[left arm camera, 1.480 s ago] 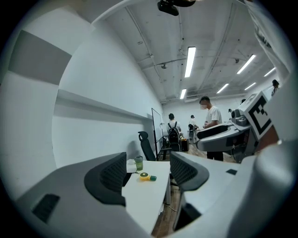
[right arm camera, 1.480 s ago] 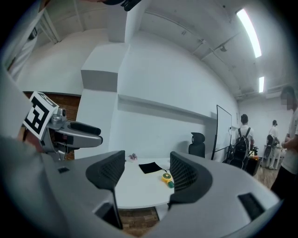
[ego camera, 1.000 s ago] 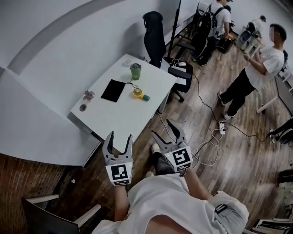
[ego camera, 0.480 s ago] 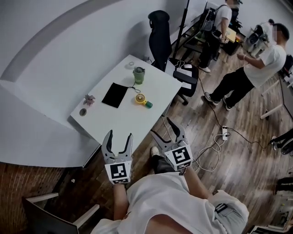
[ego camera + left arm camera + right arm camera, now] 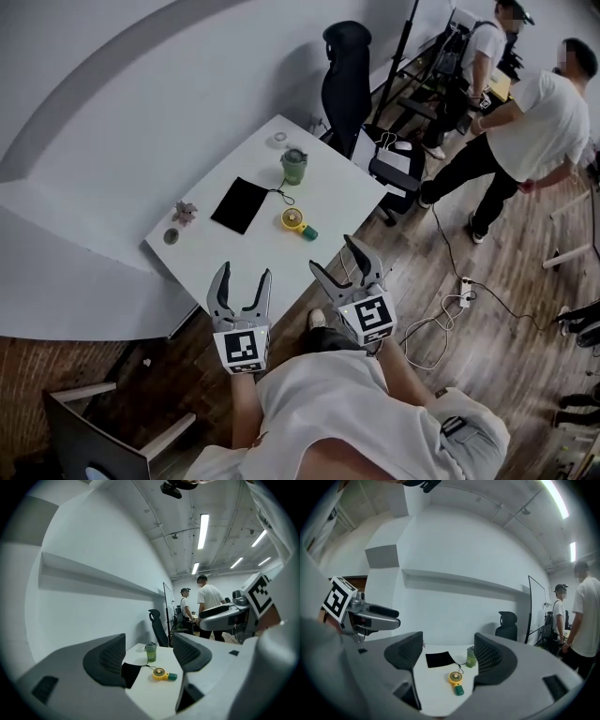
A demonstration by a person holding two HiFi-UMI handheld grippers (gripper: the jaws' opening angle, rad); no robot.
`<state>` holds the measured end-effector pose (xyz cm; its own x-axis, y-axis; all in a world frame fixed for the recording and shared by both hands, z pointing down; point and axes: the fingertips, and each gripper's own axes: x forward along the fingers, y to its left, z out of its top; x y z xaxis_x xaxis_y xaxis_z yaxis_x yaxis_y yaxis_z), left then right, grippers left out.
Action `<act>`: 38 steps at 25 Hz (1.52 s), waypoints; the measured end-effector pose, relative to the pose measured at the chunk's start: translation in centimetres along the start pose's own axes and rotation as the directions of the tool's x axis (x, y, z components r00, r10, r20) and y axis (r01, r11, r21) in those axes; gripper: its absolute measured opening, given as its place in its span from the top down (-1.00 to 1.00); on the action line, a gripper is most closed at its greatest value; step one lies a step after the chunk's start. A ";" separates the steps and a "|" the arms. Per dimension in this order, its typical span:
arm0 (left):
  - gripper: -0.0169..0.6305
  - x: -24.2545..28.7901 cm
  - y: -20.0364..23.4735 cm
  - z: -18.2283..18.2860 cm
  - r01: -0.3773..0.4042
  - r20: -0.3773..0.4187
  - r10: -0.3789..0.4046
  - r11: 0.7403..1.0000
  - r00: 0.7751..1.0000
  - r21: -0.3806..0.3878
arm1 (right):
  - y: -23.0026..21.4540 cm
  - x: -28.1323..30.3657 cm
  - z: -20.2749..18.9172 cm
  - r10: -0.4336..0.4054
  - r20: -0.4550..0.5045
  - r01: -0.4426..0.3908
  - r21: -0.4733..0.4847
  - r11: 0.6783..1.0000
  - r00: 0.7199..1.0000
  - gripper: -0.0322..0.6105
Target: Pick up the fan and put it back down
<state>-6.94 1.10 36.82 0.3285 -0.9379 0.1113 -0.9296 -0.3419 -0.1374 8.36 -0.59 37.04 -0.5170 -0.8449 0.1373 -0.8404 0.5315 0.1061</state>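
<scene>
A small yellow hand fan (image 5: 296,221) with a green handle lies flat on the white table (image 5: 234,253), also visible as the fan (image 5: 161,674) and the fan (image 5: 456,680). My left gripper (image 5: 240,282) hangs open over the table's near edge, nothing between its jaws. My right gripper (image 5: 345,258) hovers just off the table's near right corner, short of the fan; its jaws are opening and hold nothing.
On the table sit a green cup (image 5: 294,166), a black pad (image 5: 238,204) with a cord, a small dried flower (image 5: 184,213) and a round lid (image 5: 170,235). A black office chair (image 5: 346,70) stands behind. Two people (image 5: 525,131) stand at right; cables (image 5: 450,305) lie on the floor.
Both grippers have come closer to the table, which now sits lower and nearer in the head view. The right gripper's jaws have spread wider. The people at right have shifted.
</scene>
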 end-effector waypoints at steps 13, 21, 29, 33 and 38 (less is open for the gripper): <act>-0.02 7.2 0.5 0.1 -0.064 -0.028 0.064 0.998 0.998 0.010 | -6.1 5.6 -0.9 0.066 -0.008 -0.065 0.014 0.998 0.998 -0.21; -0.01 10.3 0.9 -0.8 -0.077 -0.052 0.078 0.997 0.996 0.014 | -7.9 8.7 -2.4 0.107 -0.043 -0.106 0.020 0.994 0.993 -0.23; 0.00 13.1 1.9 -3.9 -0.061 -0.106 0.059 0.998 0.993 -0.010 | -8.1 11.8 -5.3 0.139 -0.118 -0.137 0.024 0.990 0.983 -0.23; 0.00 14.9 2.3 -6.1 -0.035 -0.138 0.030 0.999 0.990 -0.033 | -7.7 13.7 -7.9 0.163 -0.185 -0.161 0.025 0.987 0.969 -0.23; 0.00 17.0 2.5 -9.2 -0.004 -0.187 -0.008 0.998 0.982 -0.065 | -7.0 15.8 -11.3 0.192 -0.265 -0.192 0.029 0.981 0.945 -0.23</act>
<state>-5.19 -15.17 47.39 0.2992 -0.9075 0.2947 -0.9397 -0.3338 -0.0738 7.88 -16.94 49.58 -0.6070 -0.6802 0.4110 -0.7301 0.6815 0.0497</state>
